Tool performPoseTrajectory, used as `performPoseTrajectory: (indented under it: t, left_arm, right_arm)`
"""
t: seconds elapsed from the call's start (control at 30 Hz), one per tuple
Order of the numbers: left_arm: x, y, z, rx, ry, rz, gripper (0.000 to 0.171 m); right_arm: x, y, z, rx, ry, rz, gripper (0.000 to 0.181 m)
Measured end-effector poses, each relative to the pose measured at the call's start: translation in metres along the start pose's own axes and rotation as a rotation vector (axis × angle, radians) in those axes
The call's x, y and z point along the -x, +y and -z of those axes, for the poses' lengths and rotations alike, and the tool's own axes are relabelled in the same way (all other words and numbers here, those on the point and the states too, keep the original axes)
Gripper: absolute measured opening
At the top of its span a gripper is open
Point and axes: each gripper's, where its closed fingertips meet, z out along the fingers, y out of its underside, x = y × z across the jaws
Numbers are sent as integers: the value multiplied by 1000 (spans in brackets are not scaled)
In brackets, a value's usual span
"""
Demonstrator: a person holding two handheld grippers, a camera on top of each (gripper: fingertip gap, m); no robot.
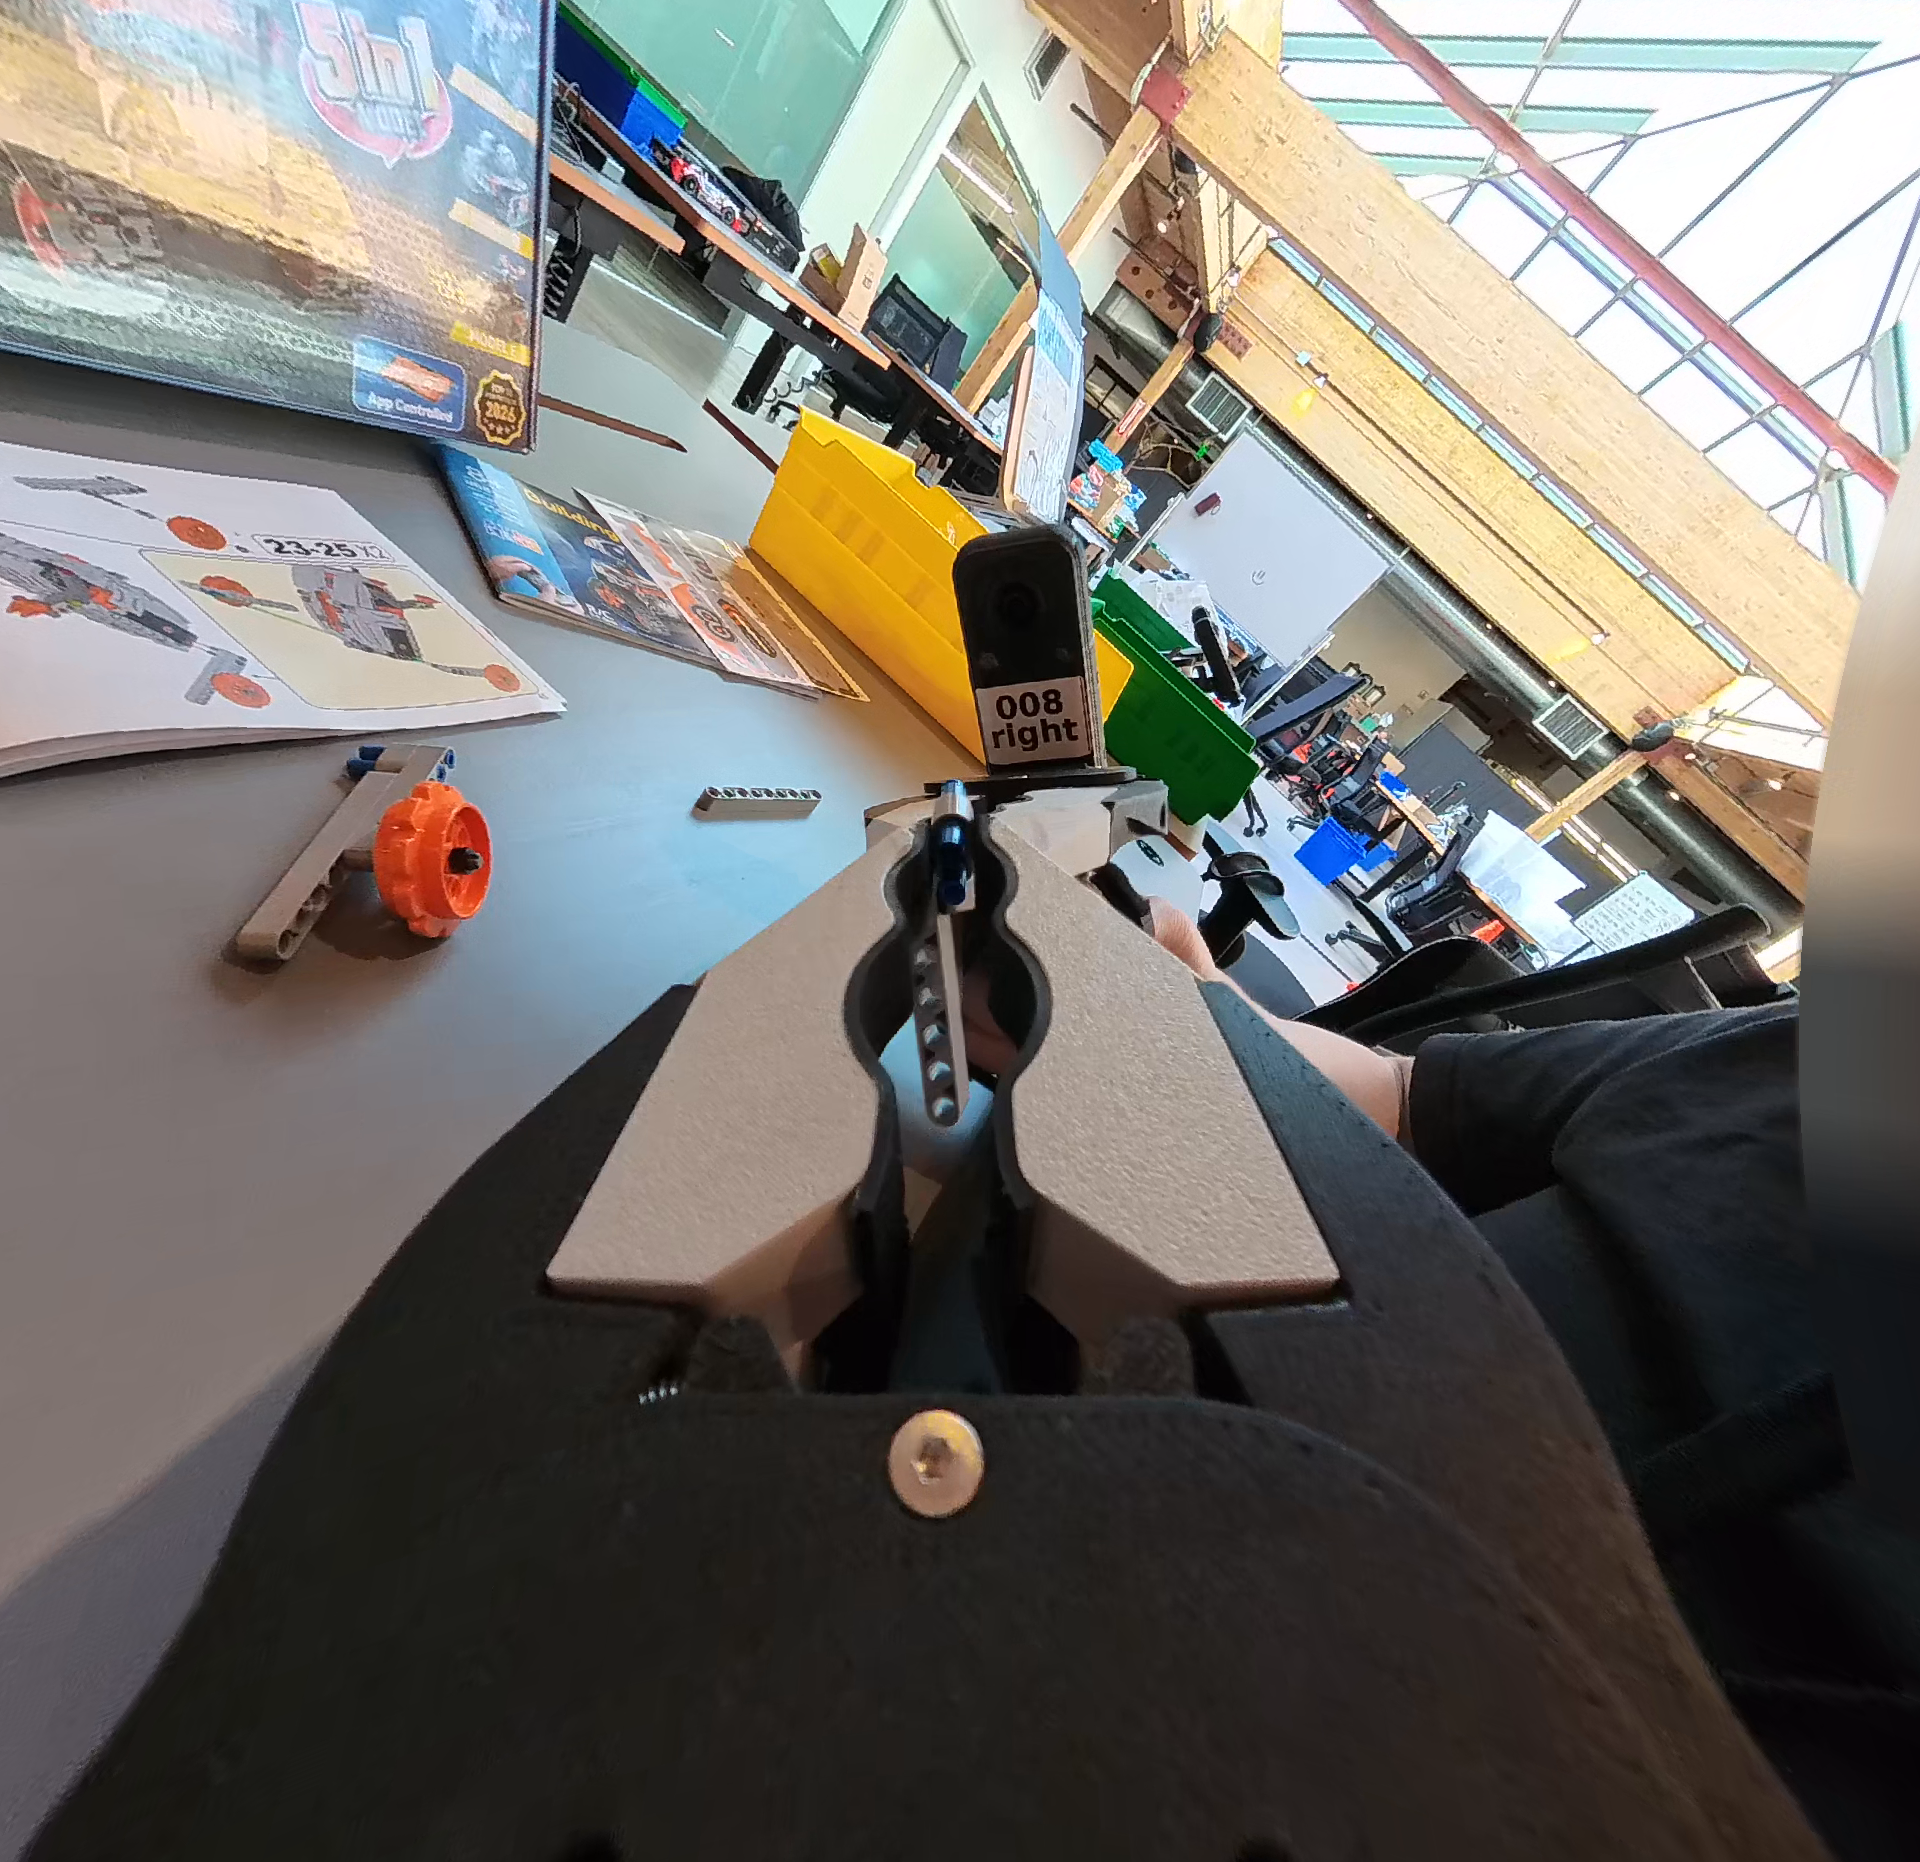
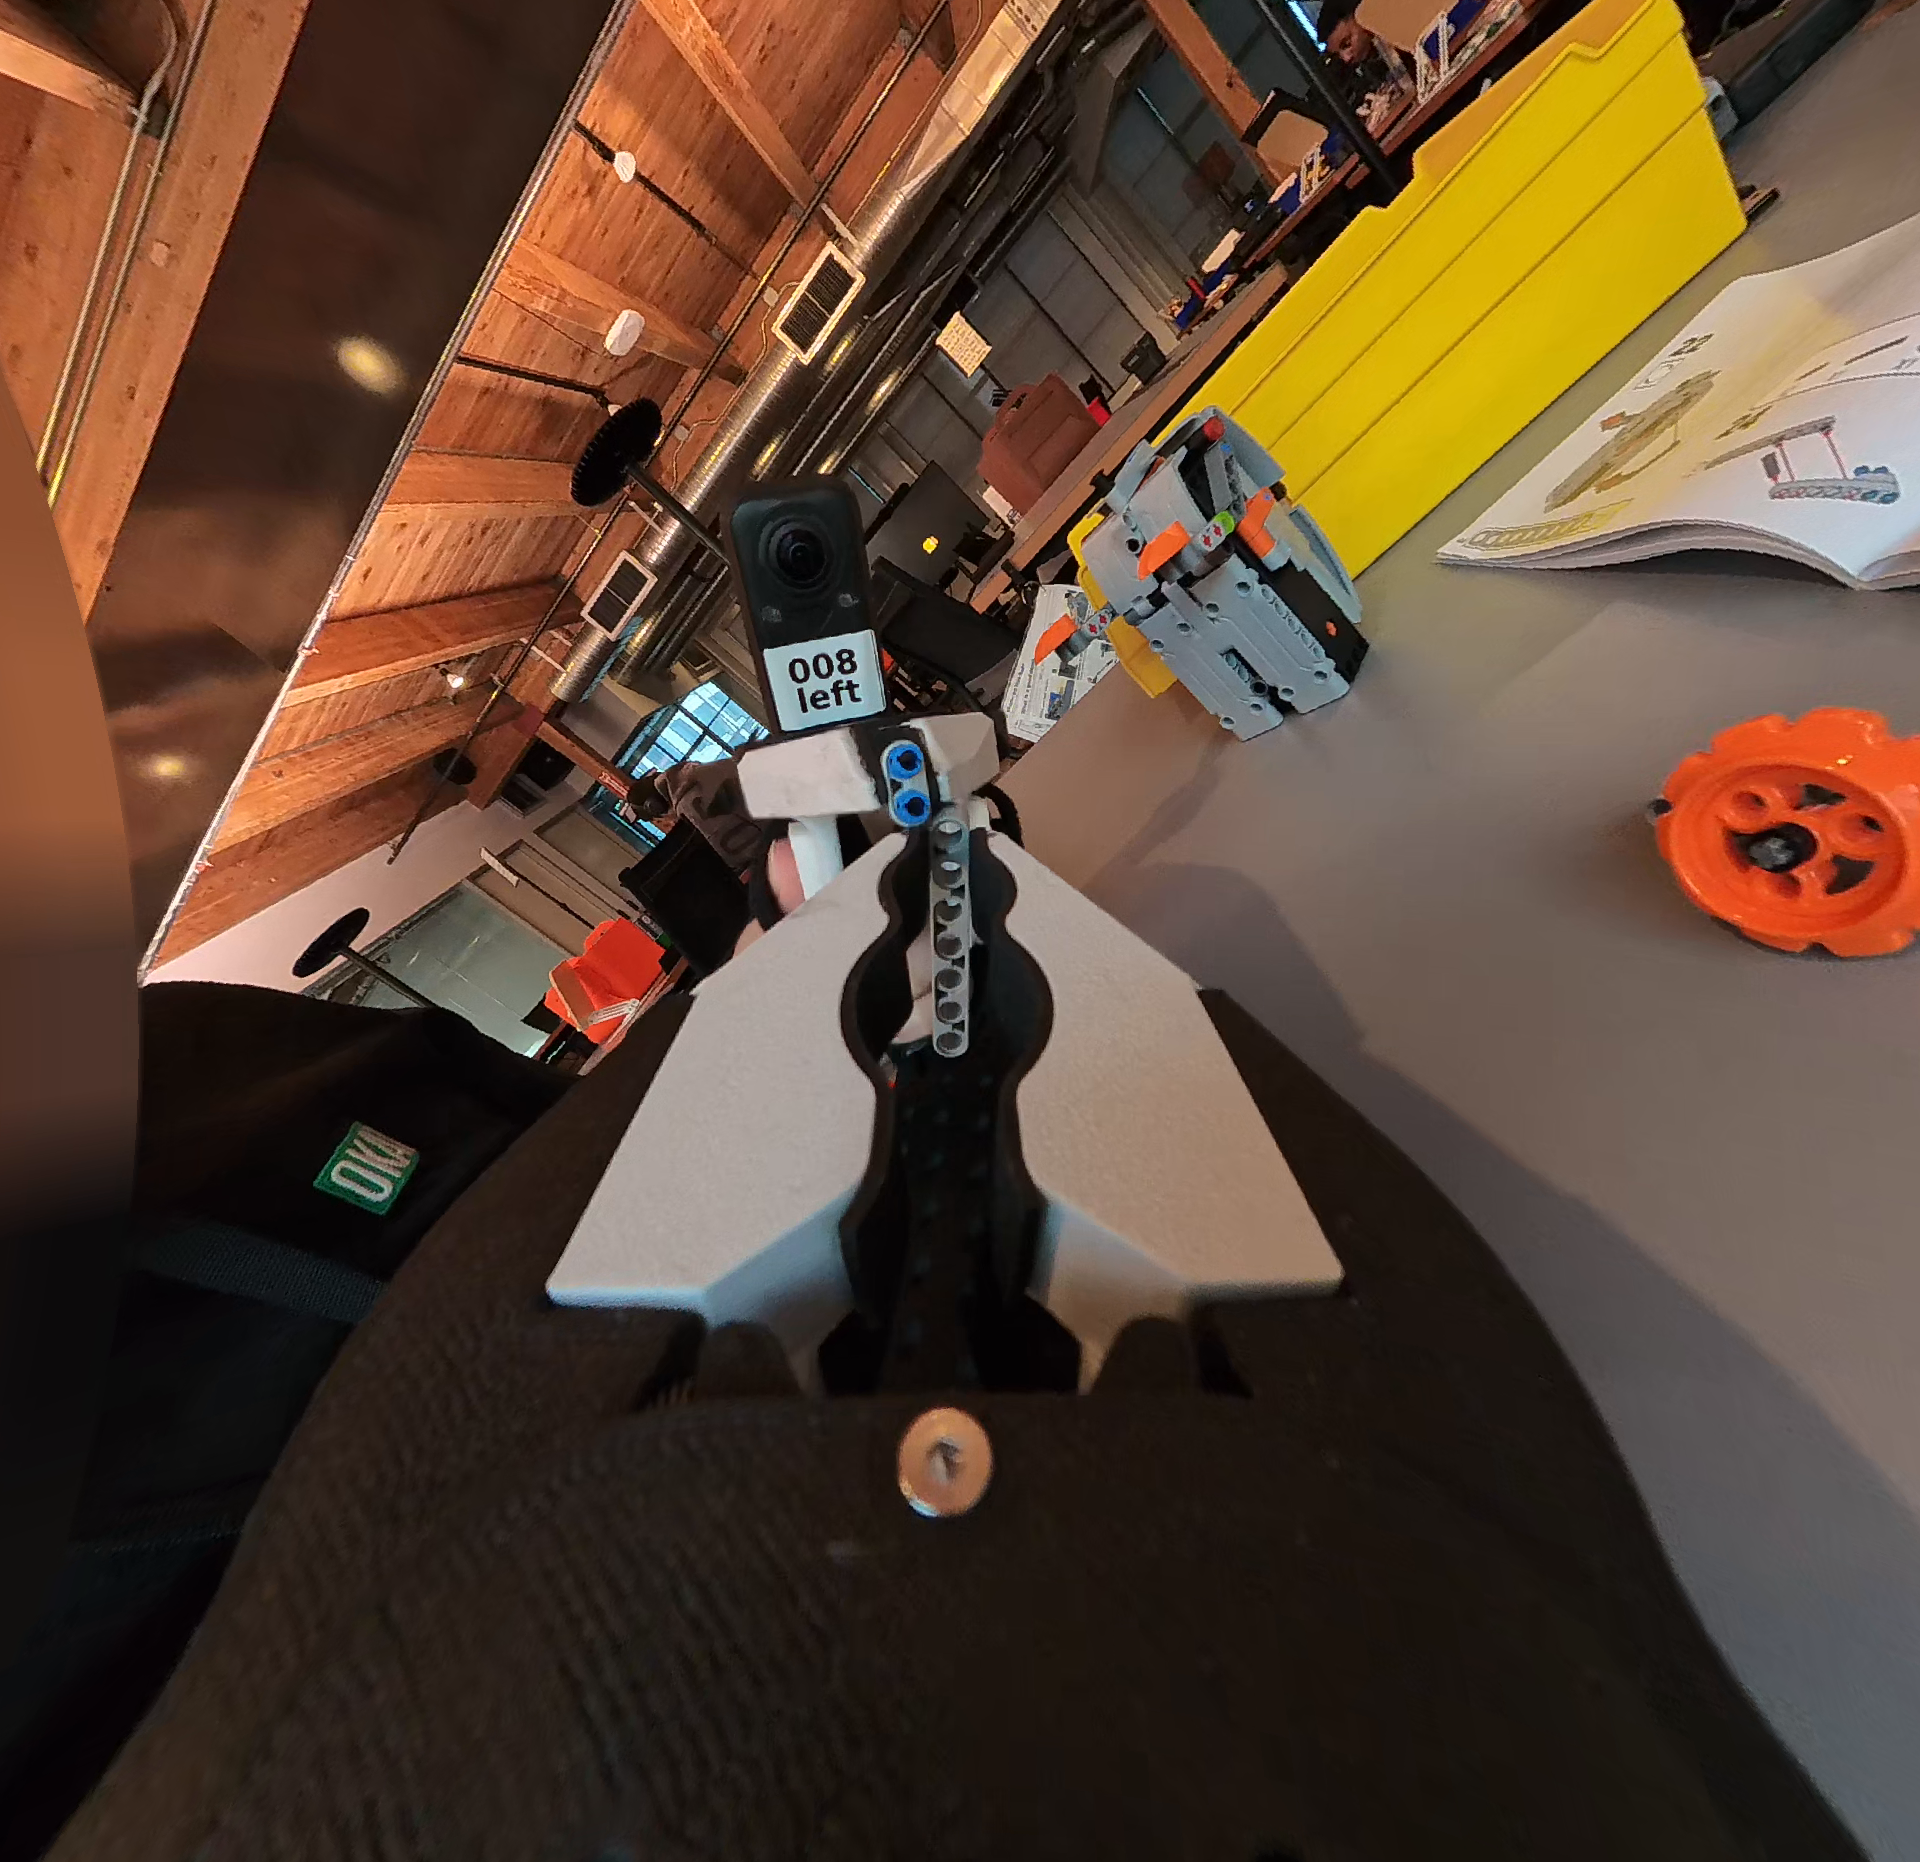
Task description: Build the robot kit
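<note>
My left gripper (image 1: 951, 825) is shut on a thin grey holed beam (image 1: 940, 1012) that runs back between its fingers. A blue pin (image 1: 951, 848) sits at the beam's far end. My right gripper (image 1: 977, 796) faces it tip to tip. In the right wrist view my right gripper (image 2: 940, 838) is shut on a grey holed beam (image 2: 948, 939). Two blue pins (image 2: 904, 786) show at the tips of the left gripper (image 2: 899, 773). Both grippers are held above the grey table (image 1: 312, 1085). I cannot tell whether this is one beam or two joined ones.
An orange wheel on a grey beam (image 1: 431, 856) (image 2: 1808, 836) and a loose grey beam (image 1: 756, 800) lie on the table. Open instruction booklets (image 1: 208, 607) (image 2: 1714, 462), a toy box (image 1: 270, 150), yellow (image 1: 862, 555) and green (image 1: 1174, 721) bins and a grey brick model (image 2: 1226, 586) stand behind. From either gripper's tips it is about 20 cm to the grey brick model (image 2: 1226, 586).
</note>
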Motion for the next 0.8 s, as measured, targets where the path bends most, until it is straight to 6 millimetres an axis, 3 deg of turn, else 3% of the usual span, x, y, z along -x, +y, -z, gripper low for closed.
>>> performPoseTrajectory:
  t: [0.1, 0.3, 0.5, 0.8]
  left_arm:
    - [-1, -2, 6, 9, 20, 22, 5]
    - [-7, -6, 17, 18, 112, 132, 5]
    - [-14, -5, 15, 9, 165, 166, 6]
    - [-12, -1, 9, 3, 154, 138, 5]
  right_arm:
    - [-4, -2, 5, 2, 16, -5, 5]
    - [14, -16, 12, -61, -92, -5, 5]
    - [23, -17, 11, -73, -182, -64, 5]
    - [20, -11, 6, -43, -182, -78, 5]
